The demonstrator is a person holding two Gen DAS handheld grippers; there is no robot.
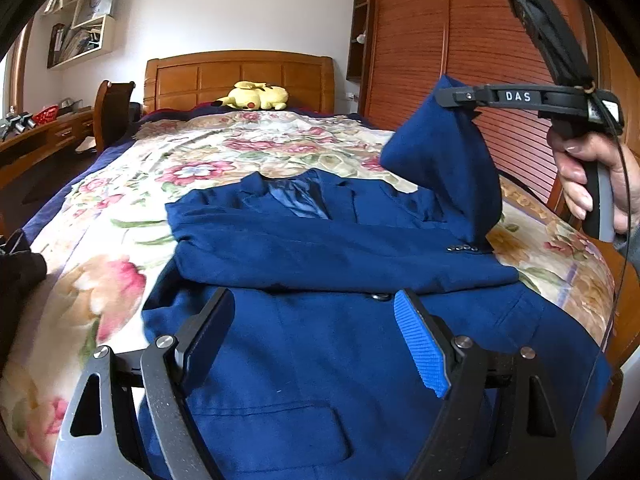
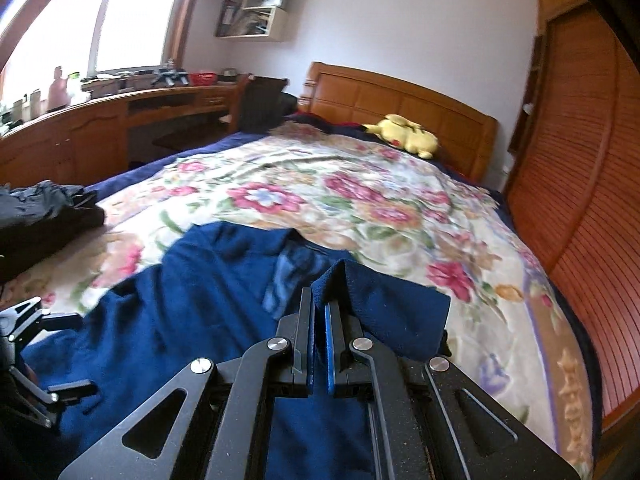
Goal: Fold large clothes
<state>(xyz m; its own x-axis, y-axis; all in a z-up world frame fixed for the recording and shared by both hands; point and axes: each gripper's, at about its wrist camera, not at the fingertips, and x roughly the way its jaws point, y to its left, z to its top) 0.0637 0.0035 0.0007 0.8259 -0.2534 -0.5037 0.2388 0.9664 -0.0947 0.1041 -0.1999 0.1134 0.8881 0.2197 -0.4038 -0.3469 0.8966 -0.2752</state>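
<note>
A dark blue suit jacket [image 1: 320, 248] lies front up on the floral bedspread [image 1: 120, 184], collar toward the headboard, with one sleeve folded across its chest. My left gripper [image 1: 316, 332] is open and empty, just above the jacket's lower front. My right gripper [image 1: 452, 98] is shut on the jacket's right shoulder fabric [image 1: 440, 152] and holds it lifted above the bed. In the right wrist view the right gripper [image 2: 320, 300] pinches a fold of the blue jacket [image 2: 180, 300], and the left gripper [image 2: 24, 352] shows at the left edge.
A yellow plush toy [image 1: 256, 96] lies by the wooden headboard [image 1: 240, 72]. Dark clothes [image 2: 44, 216] are piled at the bed's left edge. A wooden desk [image 2: 100, 128] with a chair stands left of the bed. A slatted wooden wardrobe [image 1: 440, 40] stands at the right.
</note>
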